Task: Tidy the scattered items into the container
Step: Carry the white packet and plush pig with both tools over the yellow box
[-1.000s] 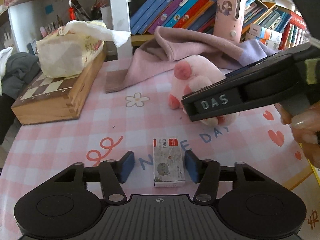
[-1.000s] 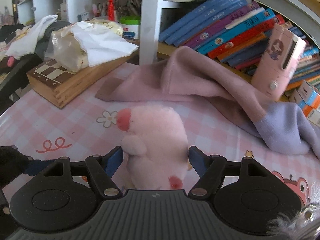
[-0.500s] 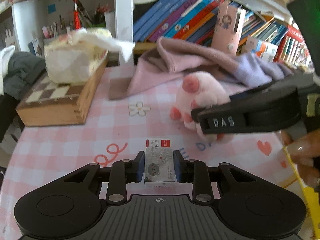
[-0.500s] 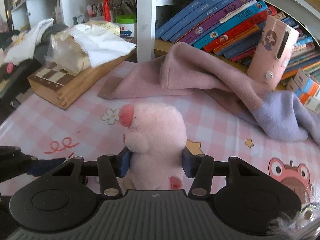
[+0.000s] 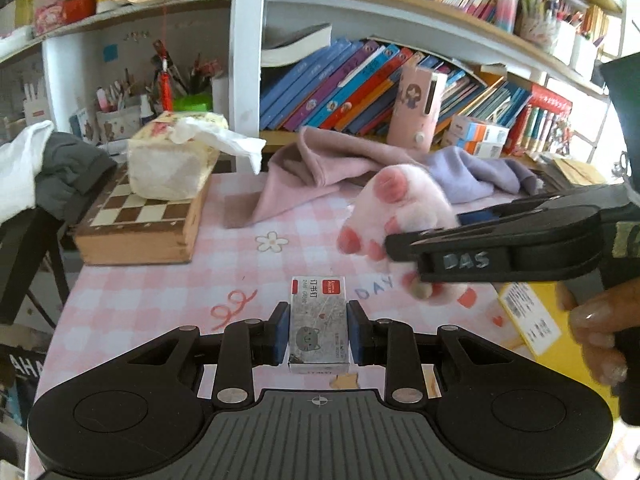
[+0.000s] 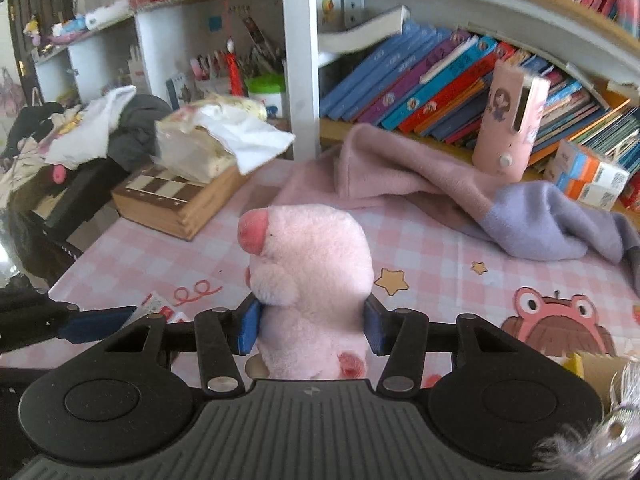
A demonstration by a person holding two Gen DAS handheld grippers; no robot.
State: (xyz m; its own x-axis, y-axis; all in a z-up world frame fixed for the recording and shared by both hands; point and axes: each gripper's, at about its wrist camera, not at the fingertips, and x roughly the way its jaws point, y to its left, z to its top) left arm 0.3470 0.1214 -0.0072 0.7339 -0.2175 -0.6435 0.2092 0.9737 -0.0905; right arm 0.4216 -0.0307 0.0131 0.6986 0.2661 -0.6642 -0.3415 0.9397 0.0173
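My left gripper (image 5: 319,336) is shut on a small staple box (image 5: 318,322) with a cat drawing and a red label, held above the pink checked tablecloth (image 5: 160,292). My right gripper (image 6: 312,326) is shut on a pink plush pig (image 6: 310,280) and holds it lifted off the cloth. In the left wrist view the pig (image 5: 404,216) hangs in the right gripper's black body at the right. A yellow container (image 5: 552,332) shows at the lower right, partly behind the hand.
A wooden chess box (image 5: 144,220) with a tissue pack (image 5: 176,160) on it stands at the left. A pink and lilac cloth (image 6: 440,192) lies along the back by a pink case (image 6: 508,124) and a bookshelf (image 5: 360,92). The table edge runs along the left.
Both grippers closed, left on the staple box and right on the plush pig. Both have since lifted their items off the table.
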